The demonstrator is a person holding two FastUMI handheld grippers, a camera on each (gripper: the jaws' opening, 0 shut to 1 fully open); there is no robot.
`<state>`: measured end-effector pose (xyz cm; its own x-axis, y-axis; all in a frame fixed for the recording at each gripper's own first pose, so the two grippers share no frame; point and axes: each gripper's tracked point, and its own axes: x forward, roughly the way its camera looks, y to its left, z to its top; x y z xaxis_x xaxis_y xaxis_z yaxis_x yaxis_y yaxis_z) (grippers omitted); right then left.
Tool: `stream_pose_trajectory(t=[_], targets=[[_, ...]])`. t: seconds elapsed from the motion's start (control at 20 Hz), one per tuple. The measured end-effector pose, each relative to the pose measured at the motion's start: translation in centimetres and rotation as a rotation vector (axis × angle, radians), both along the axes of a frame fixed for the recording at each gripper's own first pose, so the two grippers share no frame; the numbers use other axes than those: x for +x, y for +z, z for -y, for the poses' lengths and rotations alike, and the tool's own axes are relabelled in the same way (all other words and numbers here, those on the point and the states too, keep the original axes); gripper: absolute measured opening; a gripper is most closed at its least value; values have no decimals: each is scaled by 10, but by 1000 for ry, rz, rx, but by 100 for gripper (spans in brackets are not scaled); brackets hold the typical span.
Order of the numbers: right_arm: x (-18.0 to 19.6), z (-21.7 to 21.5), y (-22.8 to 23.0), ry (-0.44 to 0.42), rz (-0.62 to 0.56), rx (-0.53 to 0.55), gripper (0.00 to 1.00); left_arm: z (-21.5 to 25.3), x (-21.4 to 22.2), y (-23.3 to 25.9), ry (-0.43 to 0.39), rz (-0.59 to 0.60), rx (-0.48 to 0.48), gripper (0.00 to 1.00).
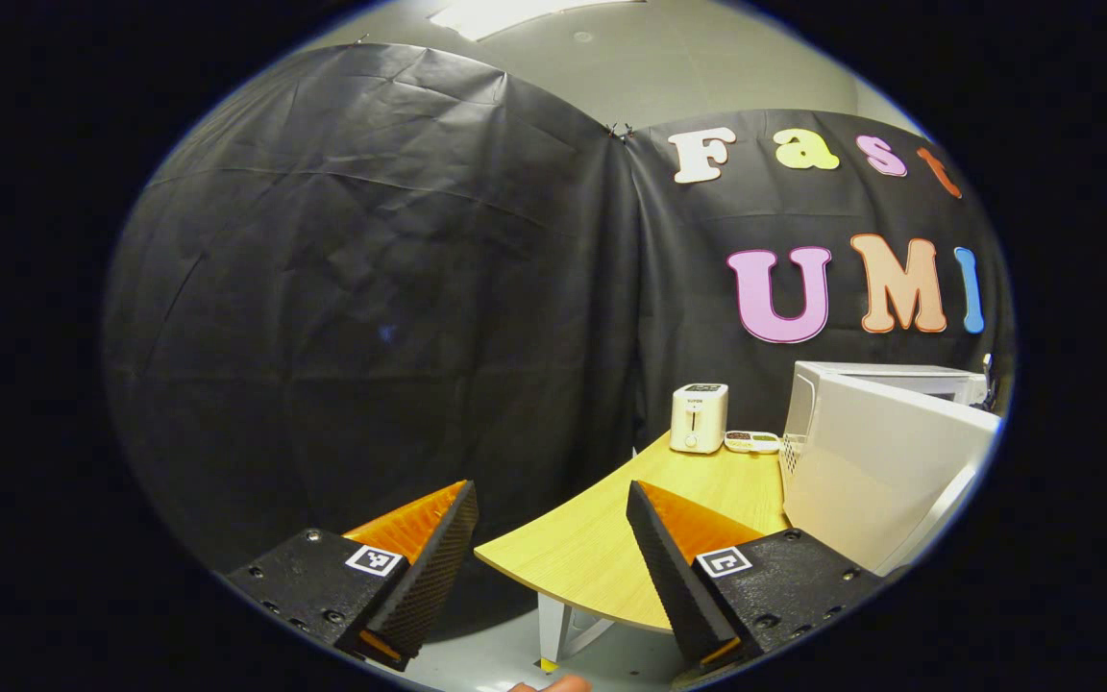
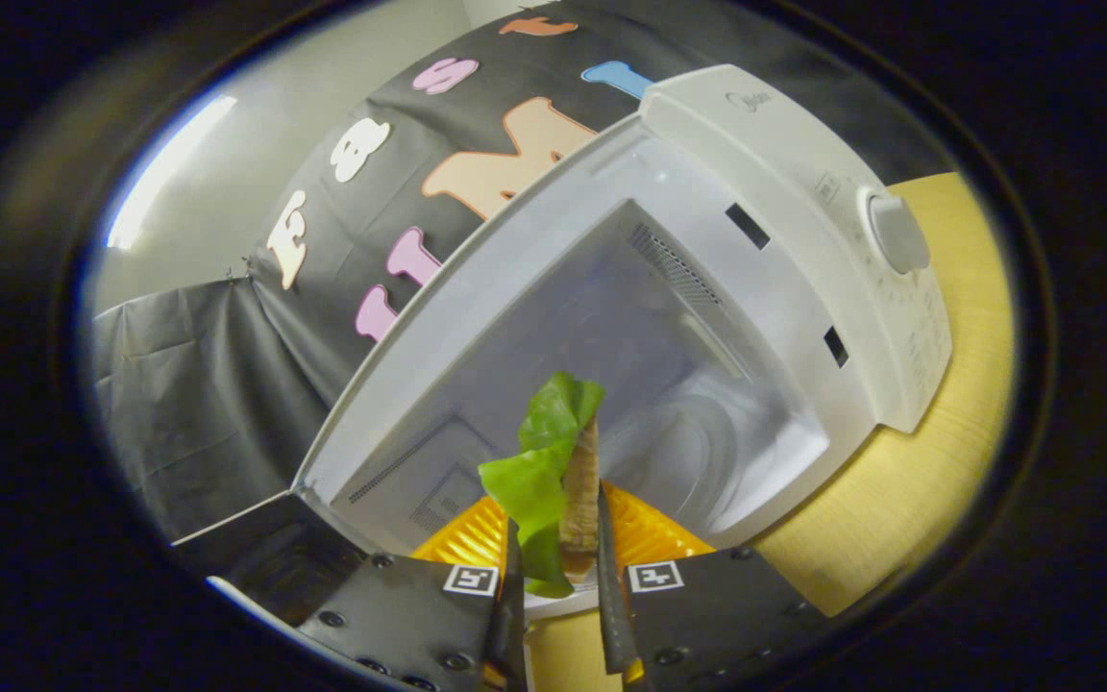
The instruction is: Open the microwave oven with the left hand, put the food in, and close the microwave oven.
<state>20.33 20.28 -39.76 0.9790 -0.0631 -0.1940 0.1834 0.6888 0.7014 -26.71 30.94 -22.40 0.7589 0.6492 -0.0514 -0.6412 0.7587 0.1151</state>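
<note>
- In the left gripper view, the left gripper has its 2 fingers spread wide apart, and nothing is between them.
- It hangs off the near edge of the light wooden table, above the grey floor.
- The white microwave oven stands on the right part of this table, and its white door is swung out toward the camera.
- A small cream toaster stands at the far side of the table, close to the black cloth wall.
- Just beside the toaster, between it and the microwave oven, lies a small flat white tray with dark and green bits in it; what they are I cannot tell.
- In the right gripper view, the right gripper is clenched on the food, a piece of green leaf with a brown strip beside it.
- The food stands up between the 2 fingers, directly in front of the open white cavity of the microwave oven.
- The round grey knob sits on the control panel on the right side of the oven.
- The round glass plate lies on the cavity floor, behind the food.
- The view is tilted, so the table shows at the right and lower edge.
</note>
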Motion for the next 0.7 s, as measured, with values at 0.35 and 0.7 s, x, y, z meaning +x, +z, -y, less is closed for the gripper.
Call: stream_pose_trajectory(t=[0.35, 0.7], targets=[[22, 14, -23, 15, -82, -76, 34, 2, 0, 1, -6, 1, 3, 96], [22, 42, -41, -42, -190, -398, 48, 4, 3, 0, -19, -1, -4, 96]])
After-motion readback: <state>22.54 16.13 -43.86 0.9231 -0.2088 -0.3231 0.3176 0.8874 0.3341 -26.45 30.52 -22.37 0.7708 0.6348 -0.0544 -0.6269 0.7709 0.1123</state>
